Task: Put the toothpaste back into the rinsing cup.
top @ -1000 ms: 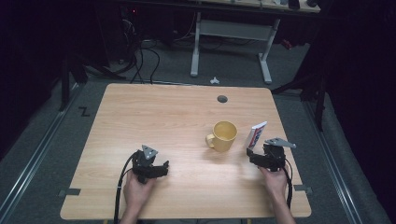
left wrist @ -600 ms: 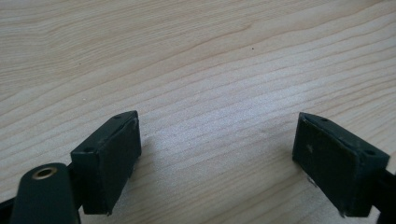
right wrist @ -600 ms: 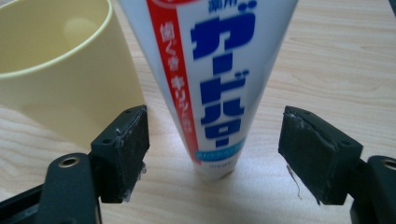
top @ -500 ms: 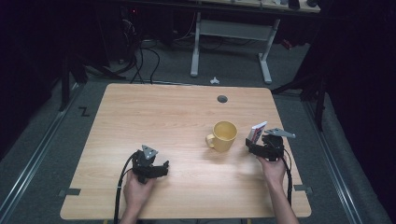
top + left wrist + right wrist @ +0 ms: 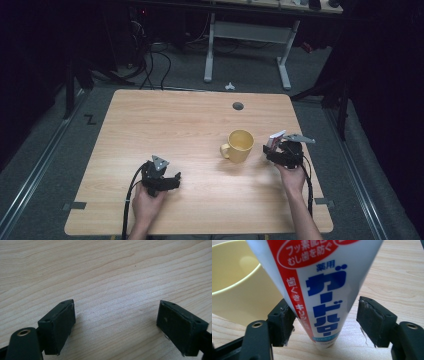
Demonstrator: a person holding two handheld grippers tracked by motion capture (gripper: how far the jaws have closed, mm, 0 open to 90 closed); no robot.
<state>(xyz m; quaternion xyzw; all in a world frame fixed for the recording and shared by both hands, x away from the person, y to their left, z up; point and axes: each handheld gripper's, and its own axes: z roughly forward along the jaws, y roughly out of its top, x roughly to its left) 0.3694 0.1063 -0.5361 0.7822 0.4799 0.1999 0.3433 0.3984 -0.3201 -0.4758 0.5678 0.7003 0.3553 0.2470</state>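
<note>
A white toothpaste tube [image 5: 276,138] with red and blue print stands upright on the table, right of a yellow mug [image 5: 240,145]. My right gripper [image 5: 273,150] is around the tube's lower part. In the right gripper view the tube [image 5: 322,287] is between the jaws, which have just been closing. The left pad [image 5: 284,323] touches the tube, and a gap remains at the right pad [image 5: 372,320]. The mug [image 5: 234,287] sits just behind on the left. My left gripper [image 5: 174,180] rests open on the wood near the front, nothing between its pads [image 5: 60,325].
The wooden table [image 5: 175,125] has a round cable hole [image 5: 238,106] near its far edge. Beyond the table are a dark floor, cables and a desk frame [image 5: 247,32].
My right gripper has moved forward to the tube, and its jaws now stand around it. The left gripper has stayed put.
</note>
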